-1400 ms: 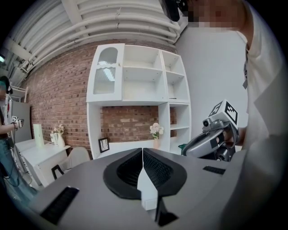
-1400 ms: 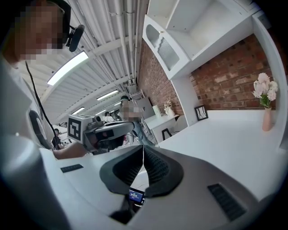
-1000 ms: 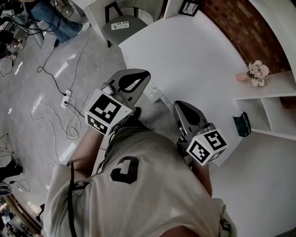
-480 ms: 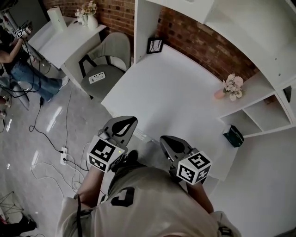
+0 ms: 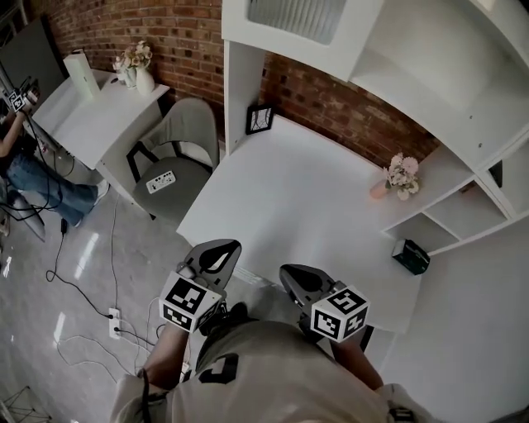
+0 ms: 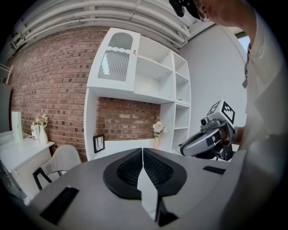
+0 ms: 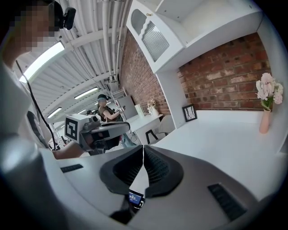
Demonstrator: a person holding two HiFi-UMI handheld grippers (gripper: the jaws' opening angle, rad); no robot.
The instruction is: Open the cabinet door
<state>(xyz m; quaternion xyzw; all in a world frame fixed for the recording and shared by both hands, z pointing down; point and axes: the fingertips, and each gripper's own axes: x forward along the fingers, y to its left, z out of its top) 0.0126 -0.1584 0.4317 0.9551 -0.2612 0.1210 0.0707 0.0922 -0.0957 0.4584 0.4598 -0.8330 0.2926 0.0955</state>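
The cabinet door [image 5: 293, 16] is a white door with a ribbed glass pane, closed, at the top left of the white wall unit above the desk. It shows too in the left gripper view [image 6: 114, 65] and the right gripper view [image 7: 155, 38], high and far off. My left gripper [image 5: 216, 252] hangs at the desk's near edge, jaws shut and empty, as its own view [image 6: 142, 149] shows. My right gripper [image 5: 296, 277] is beside it, also shut on nothing [image 7: 143, 147]. Both are well short of the door.
A white desk [image 5: 289, 198] lies between me and the wall unit, with a picture frame [image 5: 259, 118] and a pink vase of flowers [image 5: 399, 175] at its back. A dark box [image 5: 411, 256] sits on a low shelf at right. A grey chair [image 5: 178, 157] stands left.
The head view has lifted from the floor and desk edge to take in the wall unit and cabinet door. Both shut grippers have come forward together towards the desk.
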